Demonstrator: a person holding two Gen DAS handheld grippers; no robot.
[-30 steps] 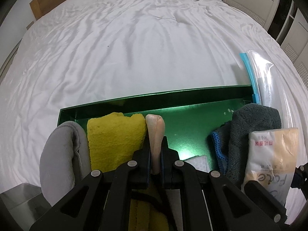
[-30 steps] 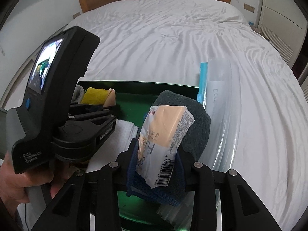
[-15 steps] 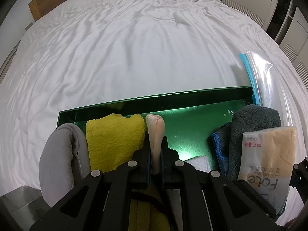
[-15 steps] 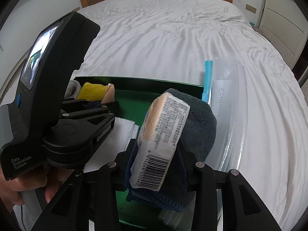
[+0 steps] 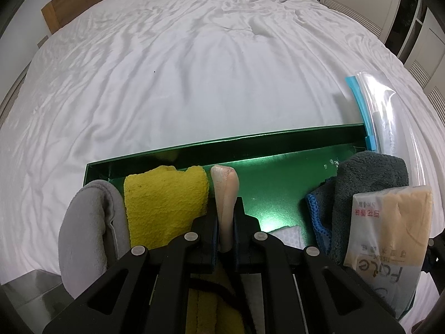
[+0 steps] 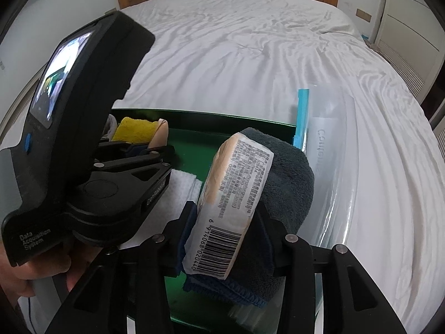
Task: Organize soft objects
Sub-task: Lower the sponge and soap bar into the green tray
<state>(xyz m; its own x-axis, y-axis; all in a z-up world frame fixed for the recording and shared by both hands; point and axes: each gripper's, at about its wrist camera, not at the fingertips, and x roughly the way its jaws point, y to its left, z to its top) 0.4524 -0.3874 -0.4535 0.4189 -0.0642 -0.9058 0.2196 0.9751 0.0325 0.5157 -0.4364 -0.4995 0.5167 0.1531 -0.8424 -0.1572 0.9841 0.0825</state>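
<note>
Both grippers work over the green tray (image 5: 278, 150) on the bed (image 5: 194, 69).
Left gripper (image 5: 225, 224) jaws clench a beige pad (image 5: 224, 192) beside the tray's yellow cloth (image 5: 164, 194); right gripper (image 6: 225, 231) jaws, just easing wider, grasp a tissue pack (image 6: 233, 194) and dark towel (image 6: 286, 183).

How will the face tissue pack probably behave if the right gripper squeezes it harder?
The face tissue pack looks soft, so it would probably flatten rather than resist. Its glossy wrapper may slide against the dark grey towel that the right gripper holds with it. It is likely light.
</note>
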